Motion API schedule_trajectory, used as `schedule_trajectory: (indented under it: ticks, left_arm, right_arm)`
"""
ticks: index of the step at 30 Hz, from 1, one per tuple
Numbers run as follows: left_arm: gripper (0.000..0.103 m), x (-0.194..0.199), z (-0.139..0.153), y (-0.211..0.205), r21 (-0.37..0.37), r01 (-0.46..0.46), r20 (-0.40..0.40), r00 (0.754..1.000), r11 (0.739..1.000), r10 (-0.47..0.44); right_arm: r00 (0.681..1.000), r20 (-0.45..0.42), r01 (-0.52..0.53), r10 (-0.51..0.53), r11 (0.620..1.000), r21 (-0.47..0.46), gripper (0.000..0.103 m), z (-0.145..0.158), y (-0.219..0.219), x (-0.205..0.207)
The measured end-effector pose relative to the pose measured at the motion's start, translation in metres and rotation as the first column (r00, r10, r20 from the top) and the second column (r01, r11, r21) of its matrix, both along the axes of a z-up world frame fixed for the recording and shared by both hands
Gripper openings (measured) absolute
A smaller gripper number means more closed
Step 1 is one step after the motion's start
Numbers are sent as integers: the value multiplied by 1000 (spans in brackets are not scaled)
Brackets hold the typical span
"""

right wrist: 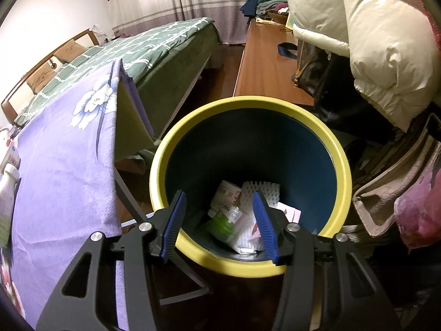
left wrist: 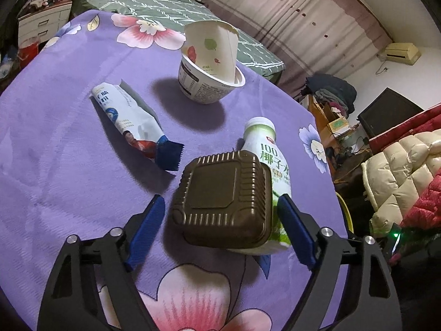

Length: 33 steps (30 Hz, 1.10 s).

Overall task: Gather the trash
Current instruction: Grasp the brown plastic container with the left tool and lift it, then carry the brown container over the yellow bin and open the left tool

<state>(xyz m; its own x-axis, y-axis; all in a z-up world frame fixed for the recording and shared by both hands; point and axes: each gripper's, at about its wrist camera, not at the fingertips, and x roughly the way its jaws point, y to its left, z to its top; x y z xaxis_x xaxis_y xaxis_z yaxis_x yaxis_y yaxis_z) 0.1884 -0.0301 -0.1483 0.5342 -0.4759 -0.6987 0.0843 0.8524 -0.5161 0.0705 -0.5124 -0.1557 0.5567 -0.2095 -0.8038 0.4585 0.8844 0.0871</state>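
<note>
Two blue-padded grippers: the left gripper (left wrist: 220,229) straddles a brown ribbed plastic tray (left wrist: 223,201) leaning on a white-and-green bottle (left wrist: 271,149) on the purple floral tablecloth (left wrist: 55,151), pads not pressing; the right gripper (right wrist: 220,223) hangs unclenched, empty, over the yellow-rimmed dark bin (right wrist: 341,176).

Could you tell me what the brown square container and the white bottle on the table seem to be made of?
Brown container: probably thin moulded plastic, semi-glossy; ribbed edges and soft highlights suggest it.
White bottle: likely opaque plastic with a printed green-and-white label and a smooth white cap; the label's own material is unclear.
</note>
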Motion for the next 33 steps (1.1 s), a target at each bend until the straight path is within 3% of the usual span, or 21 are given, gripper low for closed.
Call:
schedule_trajectory:
  ticks: [3,17,24,33]
  left_arm:
    - [69,-2,6,-3,33,4,32,999,999,-5]
    - [67,-7,23,-16,145,-3,103,995,989,-12]
    - [67,-15,45,-19,185,-13,161,987,983,-17]
    - [67,-23,71,-54,237,44,227,969,970,-100]
  right_arm:
    - [1000,3,0,0,1000,3,49,0,0,0]
    - [1000,8,5,-5,1000,7,49,0,-3,-4]
    - [1000,15,5,-5,1000,-1,49,2,-3,-5]
    - [999,34,11,-11,1000,-16,49,10,-5,-12]
